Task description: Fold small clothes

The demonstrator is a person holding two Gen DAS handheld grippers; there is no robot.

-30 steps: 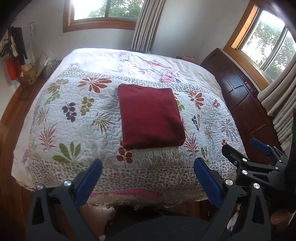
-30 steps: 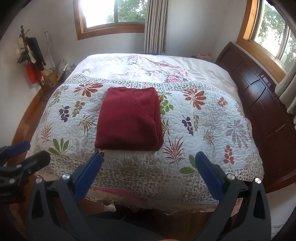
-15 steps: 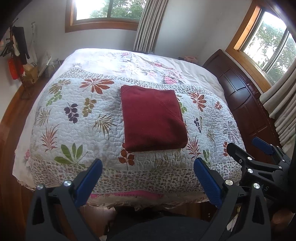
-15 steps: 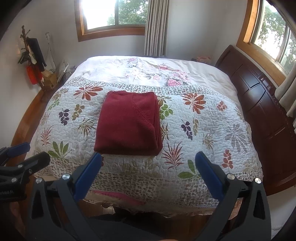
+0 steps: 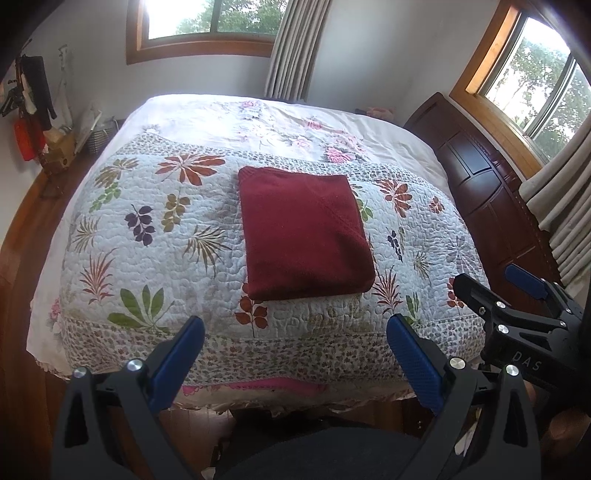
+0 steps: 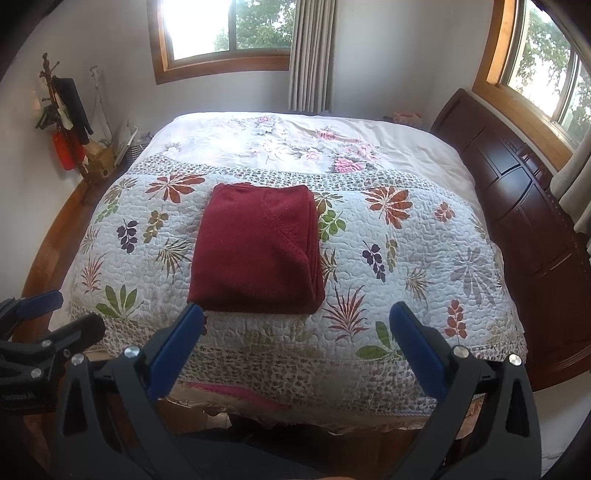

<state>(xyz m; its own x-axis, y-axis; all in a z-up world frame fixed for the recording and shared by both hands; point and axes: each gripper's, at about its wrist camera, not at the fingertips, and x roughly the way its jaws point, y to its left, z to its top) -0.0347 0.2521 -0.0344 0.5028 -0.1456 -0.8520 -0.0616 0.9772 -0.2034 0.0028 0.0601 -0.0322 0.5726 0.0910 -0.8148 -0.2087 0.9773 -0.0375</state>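
Home bedroom, quilted bed (image 5: 155,229), wooden headboard (image 6: 517,206), curtained windows (image 6: 221,29), probably a coat rack (image 6: 55,96)

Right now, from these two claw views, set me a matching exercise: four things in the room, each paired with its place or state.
Things:
1. dark red garment
2. left claw
3. dark wood headboard
4. coat rack

Places or states:
A. far left corner
B. folded, lying on the quilt
C. along the bed's right side
D. open, empty, off the bed's near edge

Pairs: 1-B, 2-D, 3-C, 4-A
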